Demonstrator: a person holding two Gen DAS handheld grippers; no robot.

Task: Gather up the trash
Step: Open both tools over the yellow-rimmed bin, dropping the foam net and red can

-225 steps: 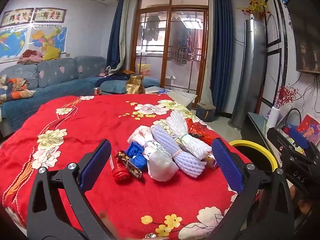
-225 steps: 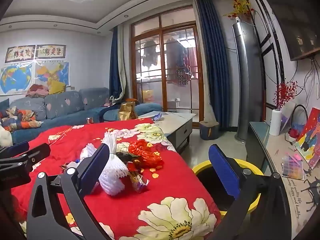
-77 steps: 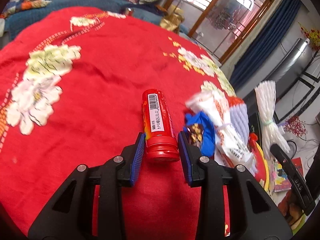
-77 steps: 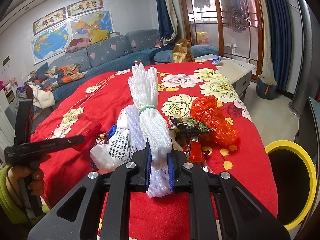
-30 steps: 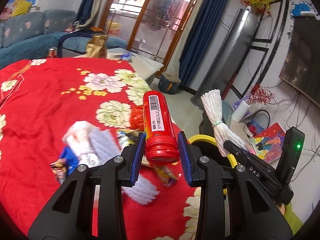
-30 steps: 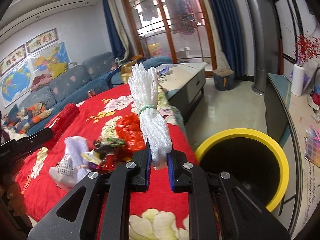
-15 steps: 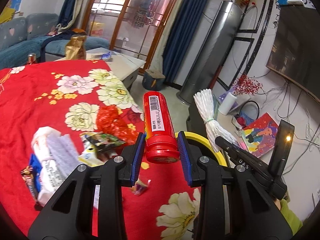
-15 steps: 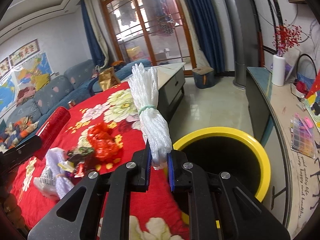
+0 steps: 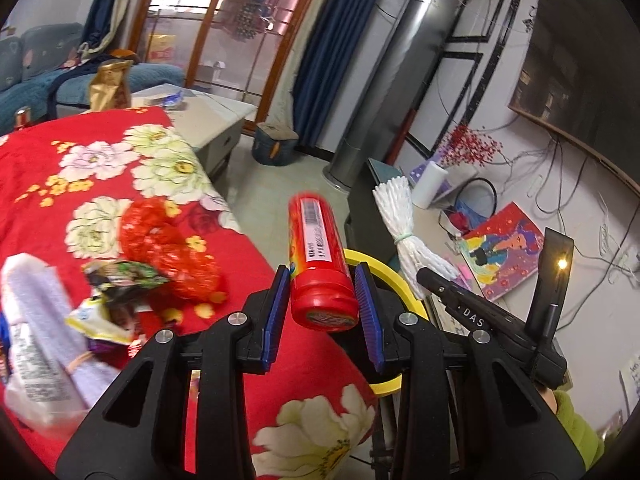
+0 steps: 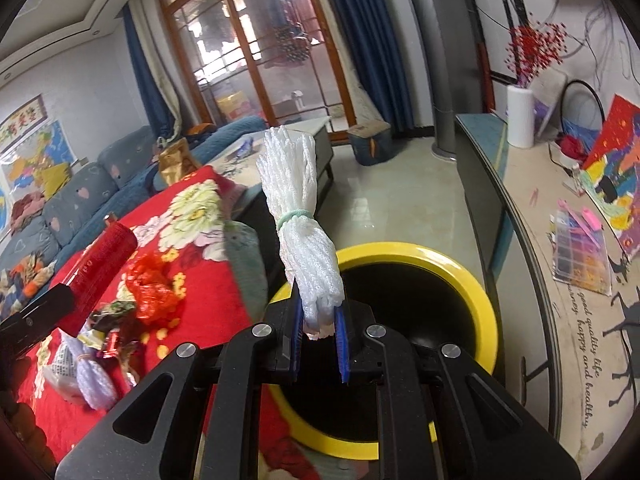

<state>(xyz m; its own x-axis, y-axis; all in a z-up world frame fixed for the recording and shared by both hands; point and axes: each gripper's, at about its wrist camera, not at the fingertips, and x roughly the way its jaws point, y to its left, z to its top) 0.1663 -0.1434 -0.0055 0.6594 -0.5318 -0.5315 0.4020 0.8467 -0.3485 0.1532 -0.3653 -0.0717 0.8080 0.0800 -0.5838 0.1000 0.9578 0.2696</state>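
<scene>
The left gripper [image 9: 322, 312] has its jaws clamped on a red tube [image 9: 320, 264], cap toward the camera, barcode label facing up, the tube pointing to twelve o'clock. Just behind it, the yellow rim of the bin [image 9: 394, 280] peeks out at one o'clock. On the right, the right gripper [image 10: 318, 334] has its jaws squeezed on a bundle of white foam netting [image 10: 298, 216], tied with a pale green band and standing upright directly over the bin [image 10: 476, 284], whose black mouth fills the view from three to six o'clock. Over at nine o'clock lies the red flowered cloth [image 10: 200, 264], with a crumpled red bag [image 10: 154, 288], wrappers [image 10: 108, 328] and a lavender net bundle [image 10: 92, 380] on it.
</scene>
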